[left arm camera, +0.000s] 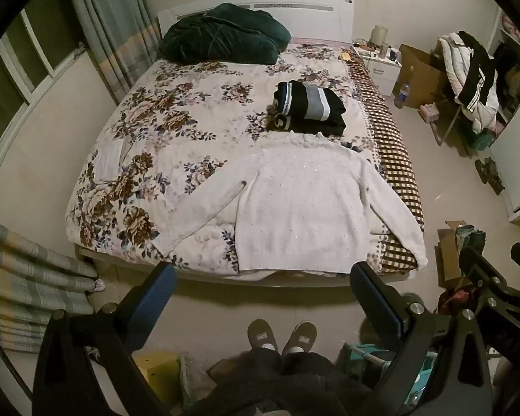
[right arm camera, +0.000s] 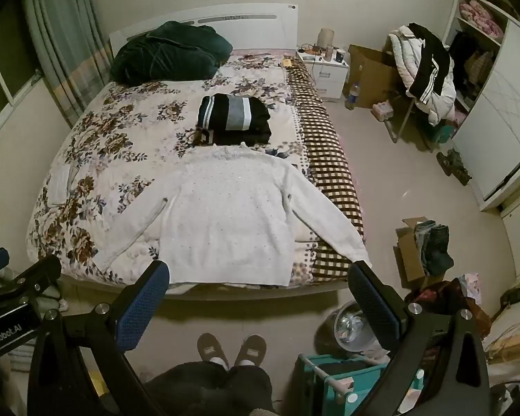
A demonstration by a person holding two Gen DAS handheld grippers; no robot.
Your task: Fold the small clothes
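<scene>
Sweater flat on the bed, both our grippers empty.
Our left gripper [left arm camera: 263, 298] and right gripper [right arm camera: 260, 294] gape wide above the floor; the white sweater [left arm camera: 294, 204] lies spread near the bed [left arm camera: 176, 111] foot.

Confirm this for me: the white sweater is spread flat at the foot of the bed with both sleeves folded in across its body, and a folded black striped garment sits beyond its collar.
One thing is wrong: the sleeves are not folded in. On the white sweater both sleeves lie spread outward, as the right wrist view shows. The rest holds: it lies flat at the foot of the bed, with the folded black striped garment beyond its collar.
</scene>
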